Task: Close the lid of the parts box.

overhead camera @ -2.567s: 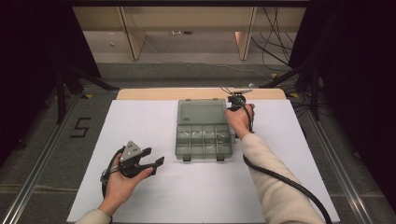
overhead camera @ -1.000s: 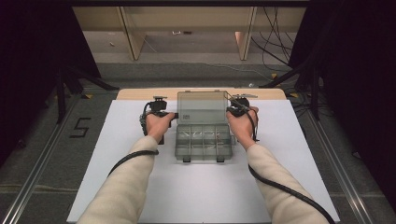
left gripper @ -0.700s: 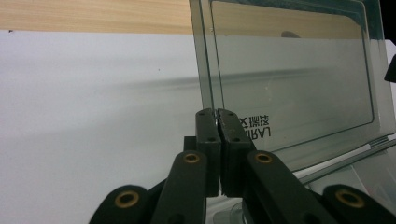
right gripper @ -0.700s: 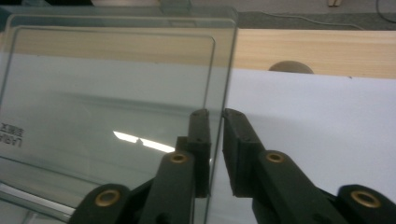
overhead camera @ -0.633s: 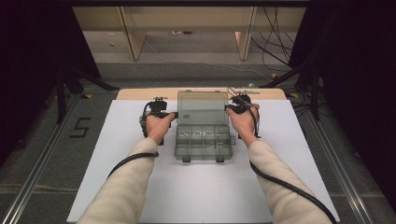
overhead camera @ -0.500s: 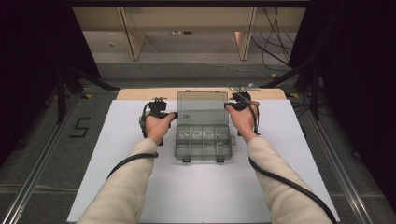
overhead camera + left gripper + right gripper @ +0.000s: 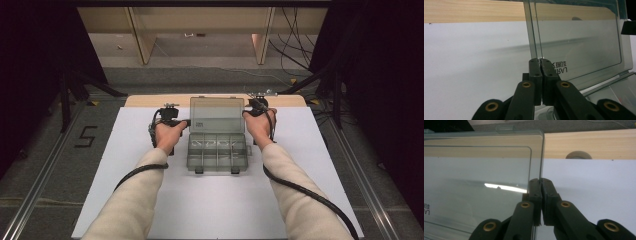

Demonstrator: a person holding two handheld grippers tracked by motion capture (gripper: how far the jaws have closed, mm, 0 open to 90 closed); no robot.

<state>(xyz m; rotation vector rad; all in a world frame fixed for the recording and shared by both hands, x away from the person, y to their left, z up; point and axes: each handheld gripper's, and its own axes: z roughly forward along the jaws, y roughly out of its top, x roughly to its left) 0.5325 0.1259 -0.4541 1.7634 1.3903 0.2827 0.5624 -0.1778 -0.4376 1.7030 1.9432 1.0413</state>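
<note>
A smoky clear compartment box (image 7: 217,152) sits mid-table on the white sheet, its lid (image 7: 216,114) standing up at the back. My left gripper (image 7: 187,121) is shut on the lid's left edge; in the left gripper view the jaw tips (image 7: 540,60) pinch that edge of the lid (image 7: 579,45). On the other side, my right gripper (image 7: 246,113) is shut on the lid's right edge, with the tips (image 7: 540,180) closed over the rim of the lid (image 7: 481,170). Small parts lie in the box's compartments, too small to name.
A white sheet (image 7: 200,200) covers the table, with a wooden strip (image 7: 145,101) showing along the far edge. A round beige object (image 7: 579,155) rests on that strip just right of the lid. Cables trail from both grippers along the forearms.
Since the earliest frame my left hand has come up from the table's front left to the lid's left edge. Over the last second both hands and the lid have hardly shifted.
</note>
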